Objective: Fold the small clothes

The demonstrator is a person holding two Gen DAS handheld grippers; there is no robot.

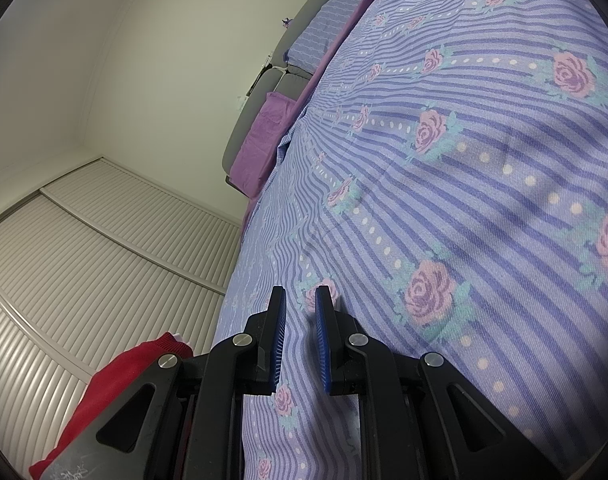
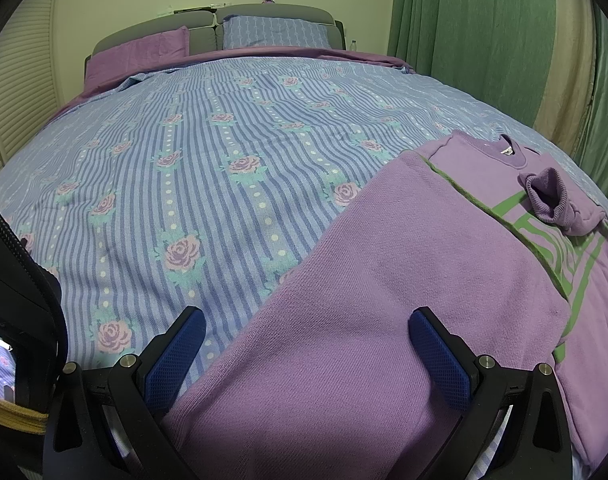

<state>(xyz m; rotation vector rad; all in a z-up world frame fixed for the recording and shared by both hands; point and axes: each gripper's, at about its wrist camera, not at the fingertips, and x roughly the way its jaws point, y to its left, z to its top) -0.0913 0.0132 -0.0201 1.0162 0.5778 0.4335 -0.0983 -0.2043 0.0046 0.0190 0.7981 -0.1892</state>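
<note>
Rose-striped bedspread (image 2: 223,152) bears a lilac sweater (image 2: 384,280) beside green curtains (image 2: 464,40).

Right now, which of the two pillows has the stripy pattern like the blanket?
The blue striped pillow, on the right at the headboard in the right wrist view. The other pillow, to its left, is plain purple with no pattern.

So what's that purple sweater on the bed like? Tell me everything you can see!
The purple sweater is lilac and looks like soft knit. It lies flat on the striped, rose-patterned bedspread, partly folded: one side is turned over the front, showing its textured inside. A green printed design peeks out beside the fold. It has a ribbed round collar with a small white label, and one ribbed cuff is curled up on the chest. The right gripper hangs over its near part, jaws wide open, not pinching it.
</note>
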